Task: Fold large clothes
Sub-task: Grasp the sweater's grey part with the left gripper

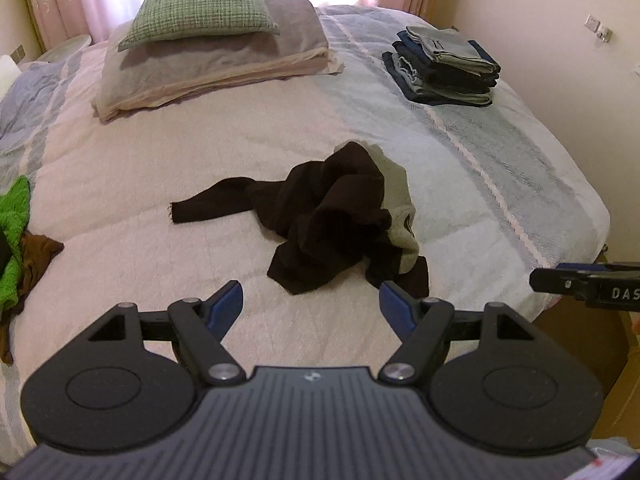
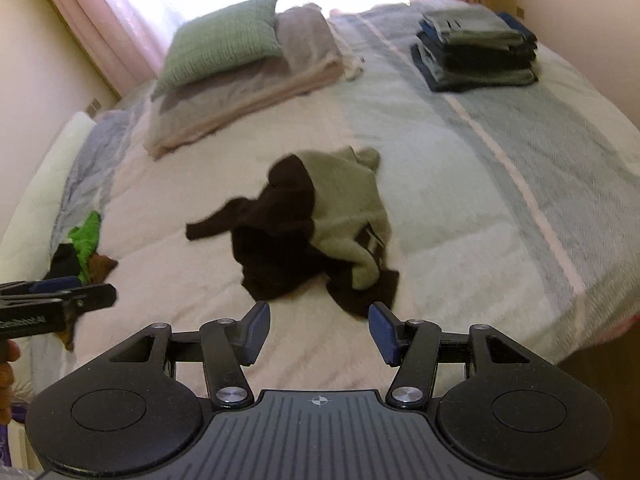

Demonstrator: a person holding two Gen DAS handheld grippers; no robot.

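Left gripper (image 1: 311, 304) and right gripper (image 2: 319, 330) both agape, empty; crumpled dark garment (image 1: 340, 216) at twelve o'clock, sleeve trailing toward nine; right nearer.

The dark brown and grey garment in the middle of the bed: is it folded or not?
Not folded. The garment lies crumpled in a heap on the bed, one strip trailing left, unlike the neat stack of clothes behind it.
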